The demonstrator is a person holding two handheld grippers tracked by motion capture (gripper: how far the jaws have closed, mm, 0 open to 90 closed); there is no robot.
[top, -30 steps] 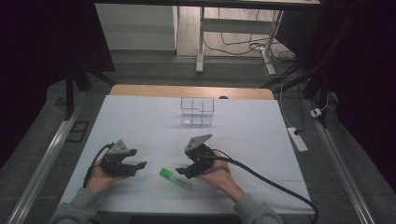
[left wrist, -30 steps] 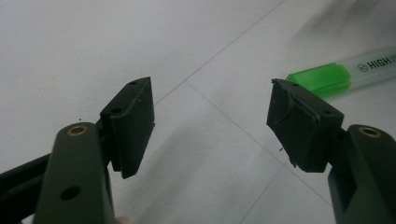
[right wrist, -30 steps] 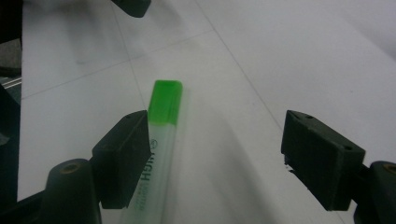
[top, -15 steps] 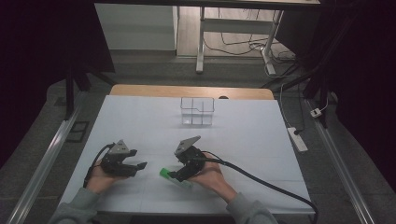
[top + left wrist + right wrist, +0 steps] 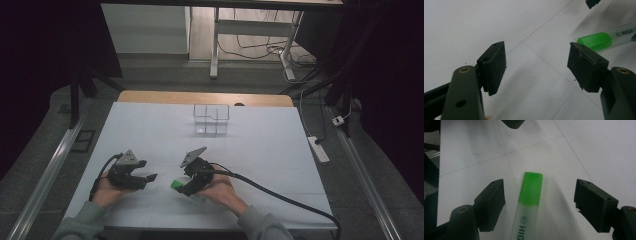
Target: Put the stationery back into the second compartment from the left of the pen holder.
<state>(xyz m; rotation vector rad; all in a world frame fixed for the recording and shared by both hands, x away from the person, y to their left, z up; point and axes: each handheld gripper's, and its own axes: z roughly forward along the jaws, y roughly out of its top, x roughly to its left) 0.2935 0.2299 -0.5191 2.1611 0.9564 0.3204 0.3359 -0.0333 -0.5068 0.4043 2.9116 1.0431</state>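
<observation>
A white sheet with faint grid lines covers the table (image 5: 280,150); a strip of bare wood shows along its far edge. The room around it is dark: at the left a metal rail (image 5: 47,175) runs along the floor beside the table, behind the table stand the legs of a white desk (image 5: 215,45) with cables under it, and at the right a white power strip (image 5: 318,149) lies on the floor. A small clear compartment box (image 5: 211,119) stands on the far half of the sheet, well apart from both hands.

The left gripper (image 5: 145,177) rests low on the near left part of the table in the person's left hand (image 5: 107,190). Its jaws stand wide apart with nothing but bare sheet between them, as the left gripper view shows (image 5: 536,66); the green cap lies just beyond its right jaw.

Right of it, the green highlighter (image 5: 178,186) lies flat on the sheet between the two grippers. The right gripper (image 5: 187,189), in the person's right hand (image 5: 220,190), is tilted down over it, a black cable (image 5: 280,197) trailing off to the right. In the right gripper view (image 5: 539,202) its jaws are wide open on either side of the highlighter (image 5: 530,195), the green cap pointing away, and neither pad touches the barrel.

Compared with a second ago, the left gripper is where it was, while the right gripper has come leftward and lower, from beside the highlighter to straddling it. The highlighter itself lies in much the same spot.
</observation>
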